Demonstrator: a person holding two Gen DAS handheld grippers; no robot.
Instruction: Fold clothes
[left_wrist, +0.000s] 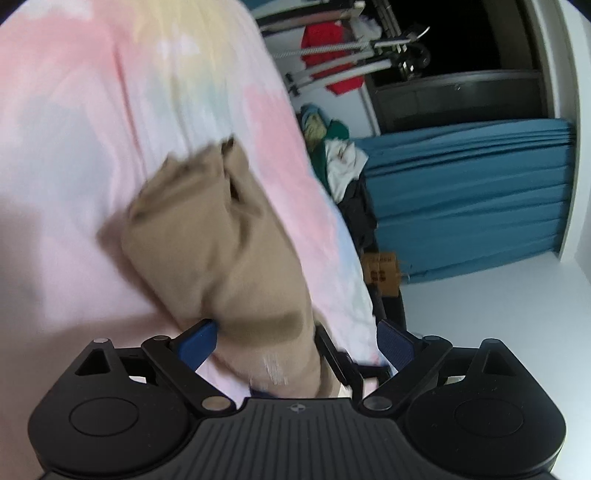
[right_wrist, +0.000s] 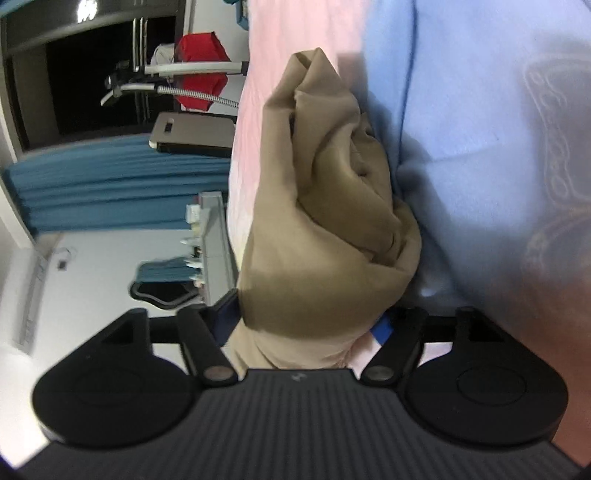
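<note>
A tan garment lies bunched in a loose roll on the pastel pink tie-dye bedspread. My left gripper is open at the near end of the roll. Its left blue pad touches the cloth and its right pad stands well off it. The right wrist view is rolled sideways. There the same tan garment fills the gap of my right gripper, whose jaws stand wide. The cloth drapes over the fingers and the pads do not pinch it.
A heap of mixed clothes sits at the bed's far edge. Beyond it are a blue curtain, a drying rack with a red garment and a cardboard box. Light blue fabric borders the roll.
</note>
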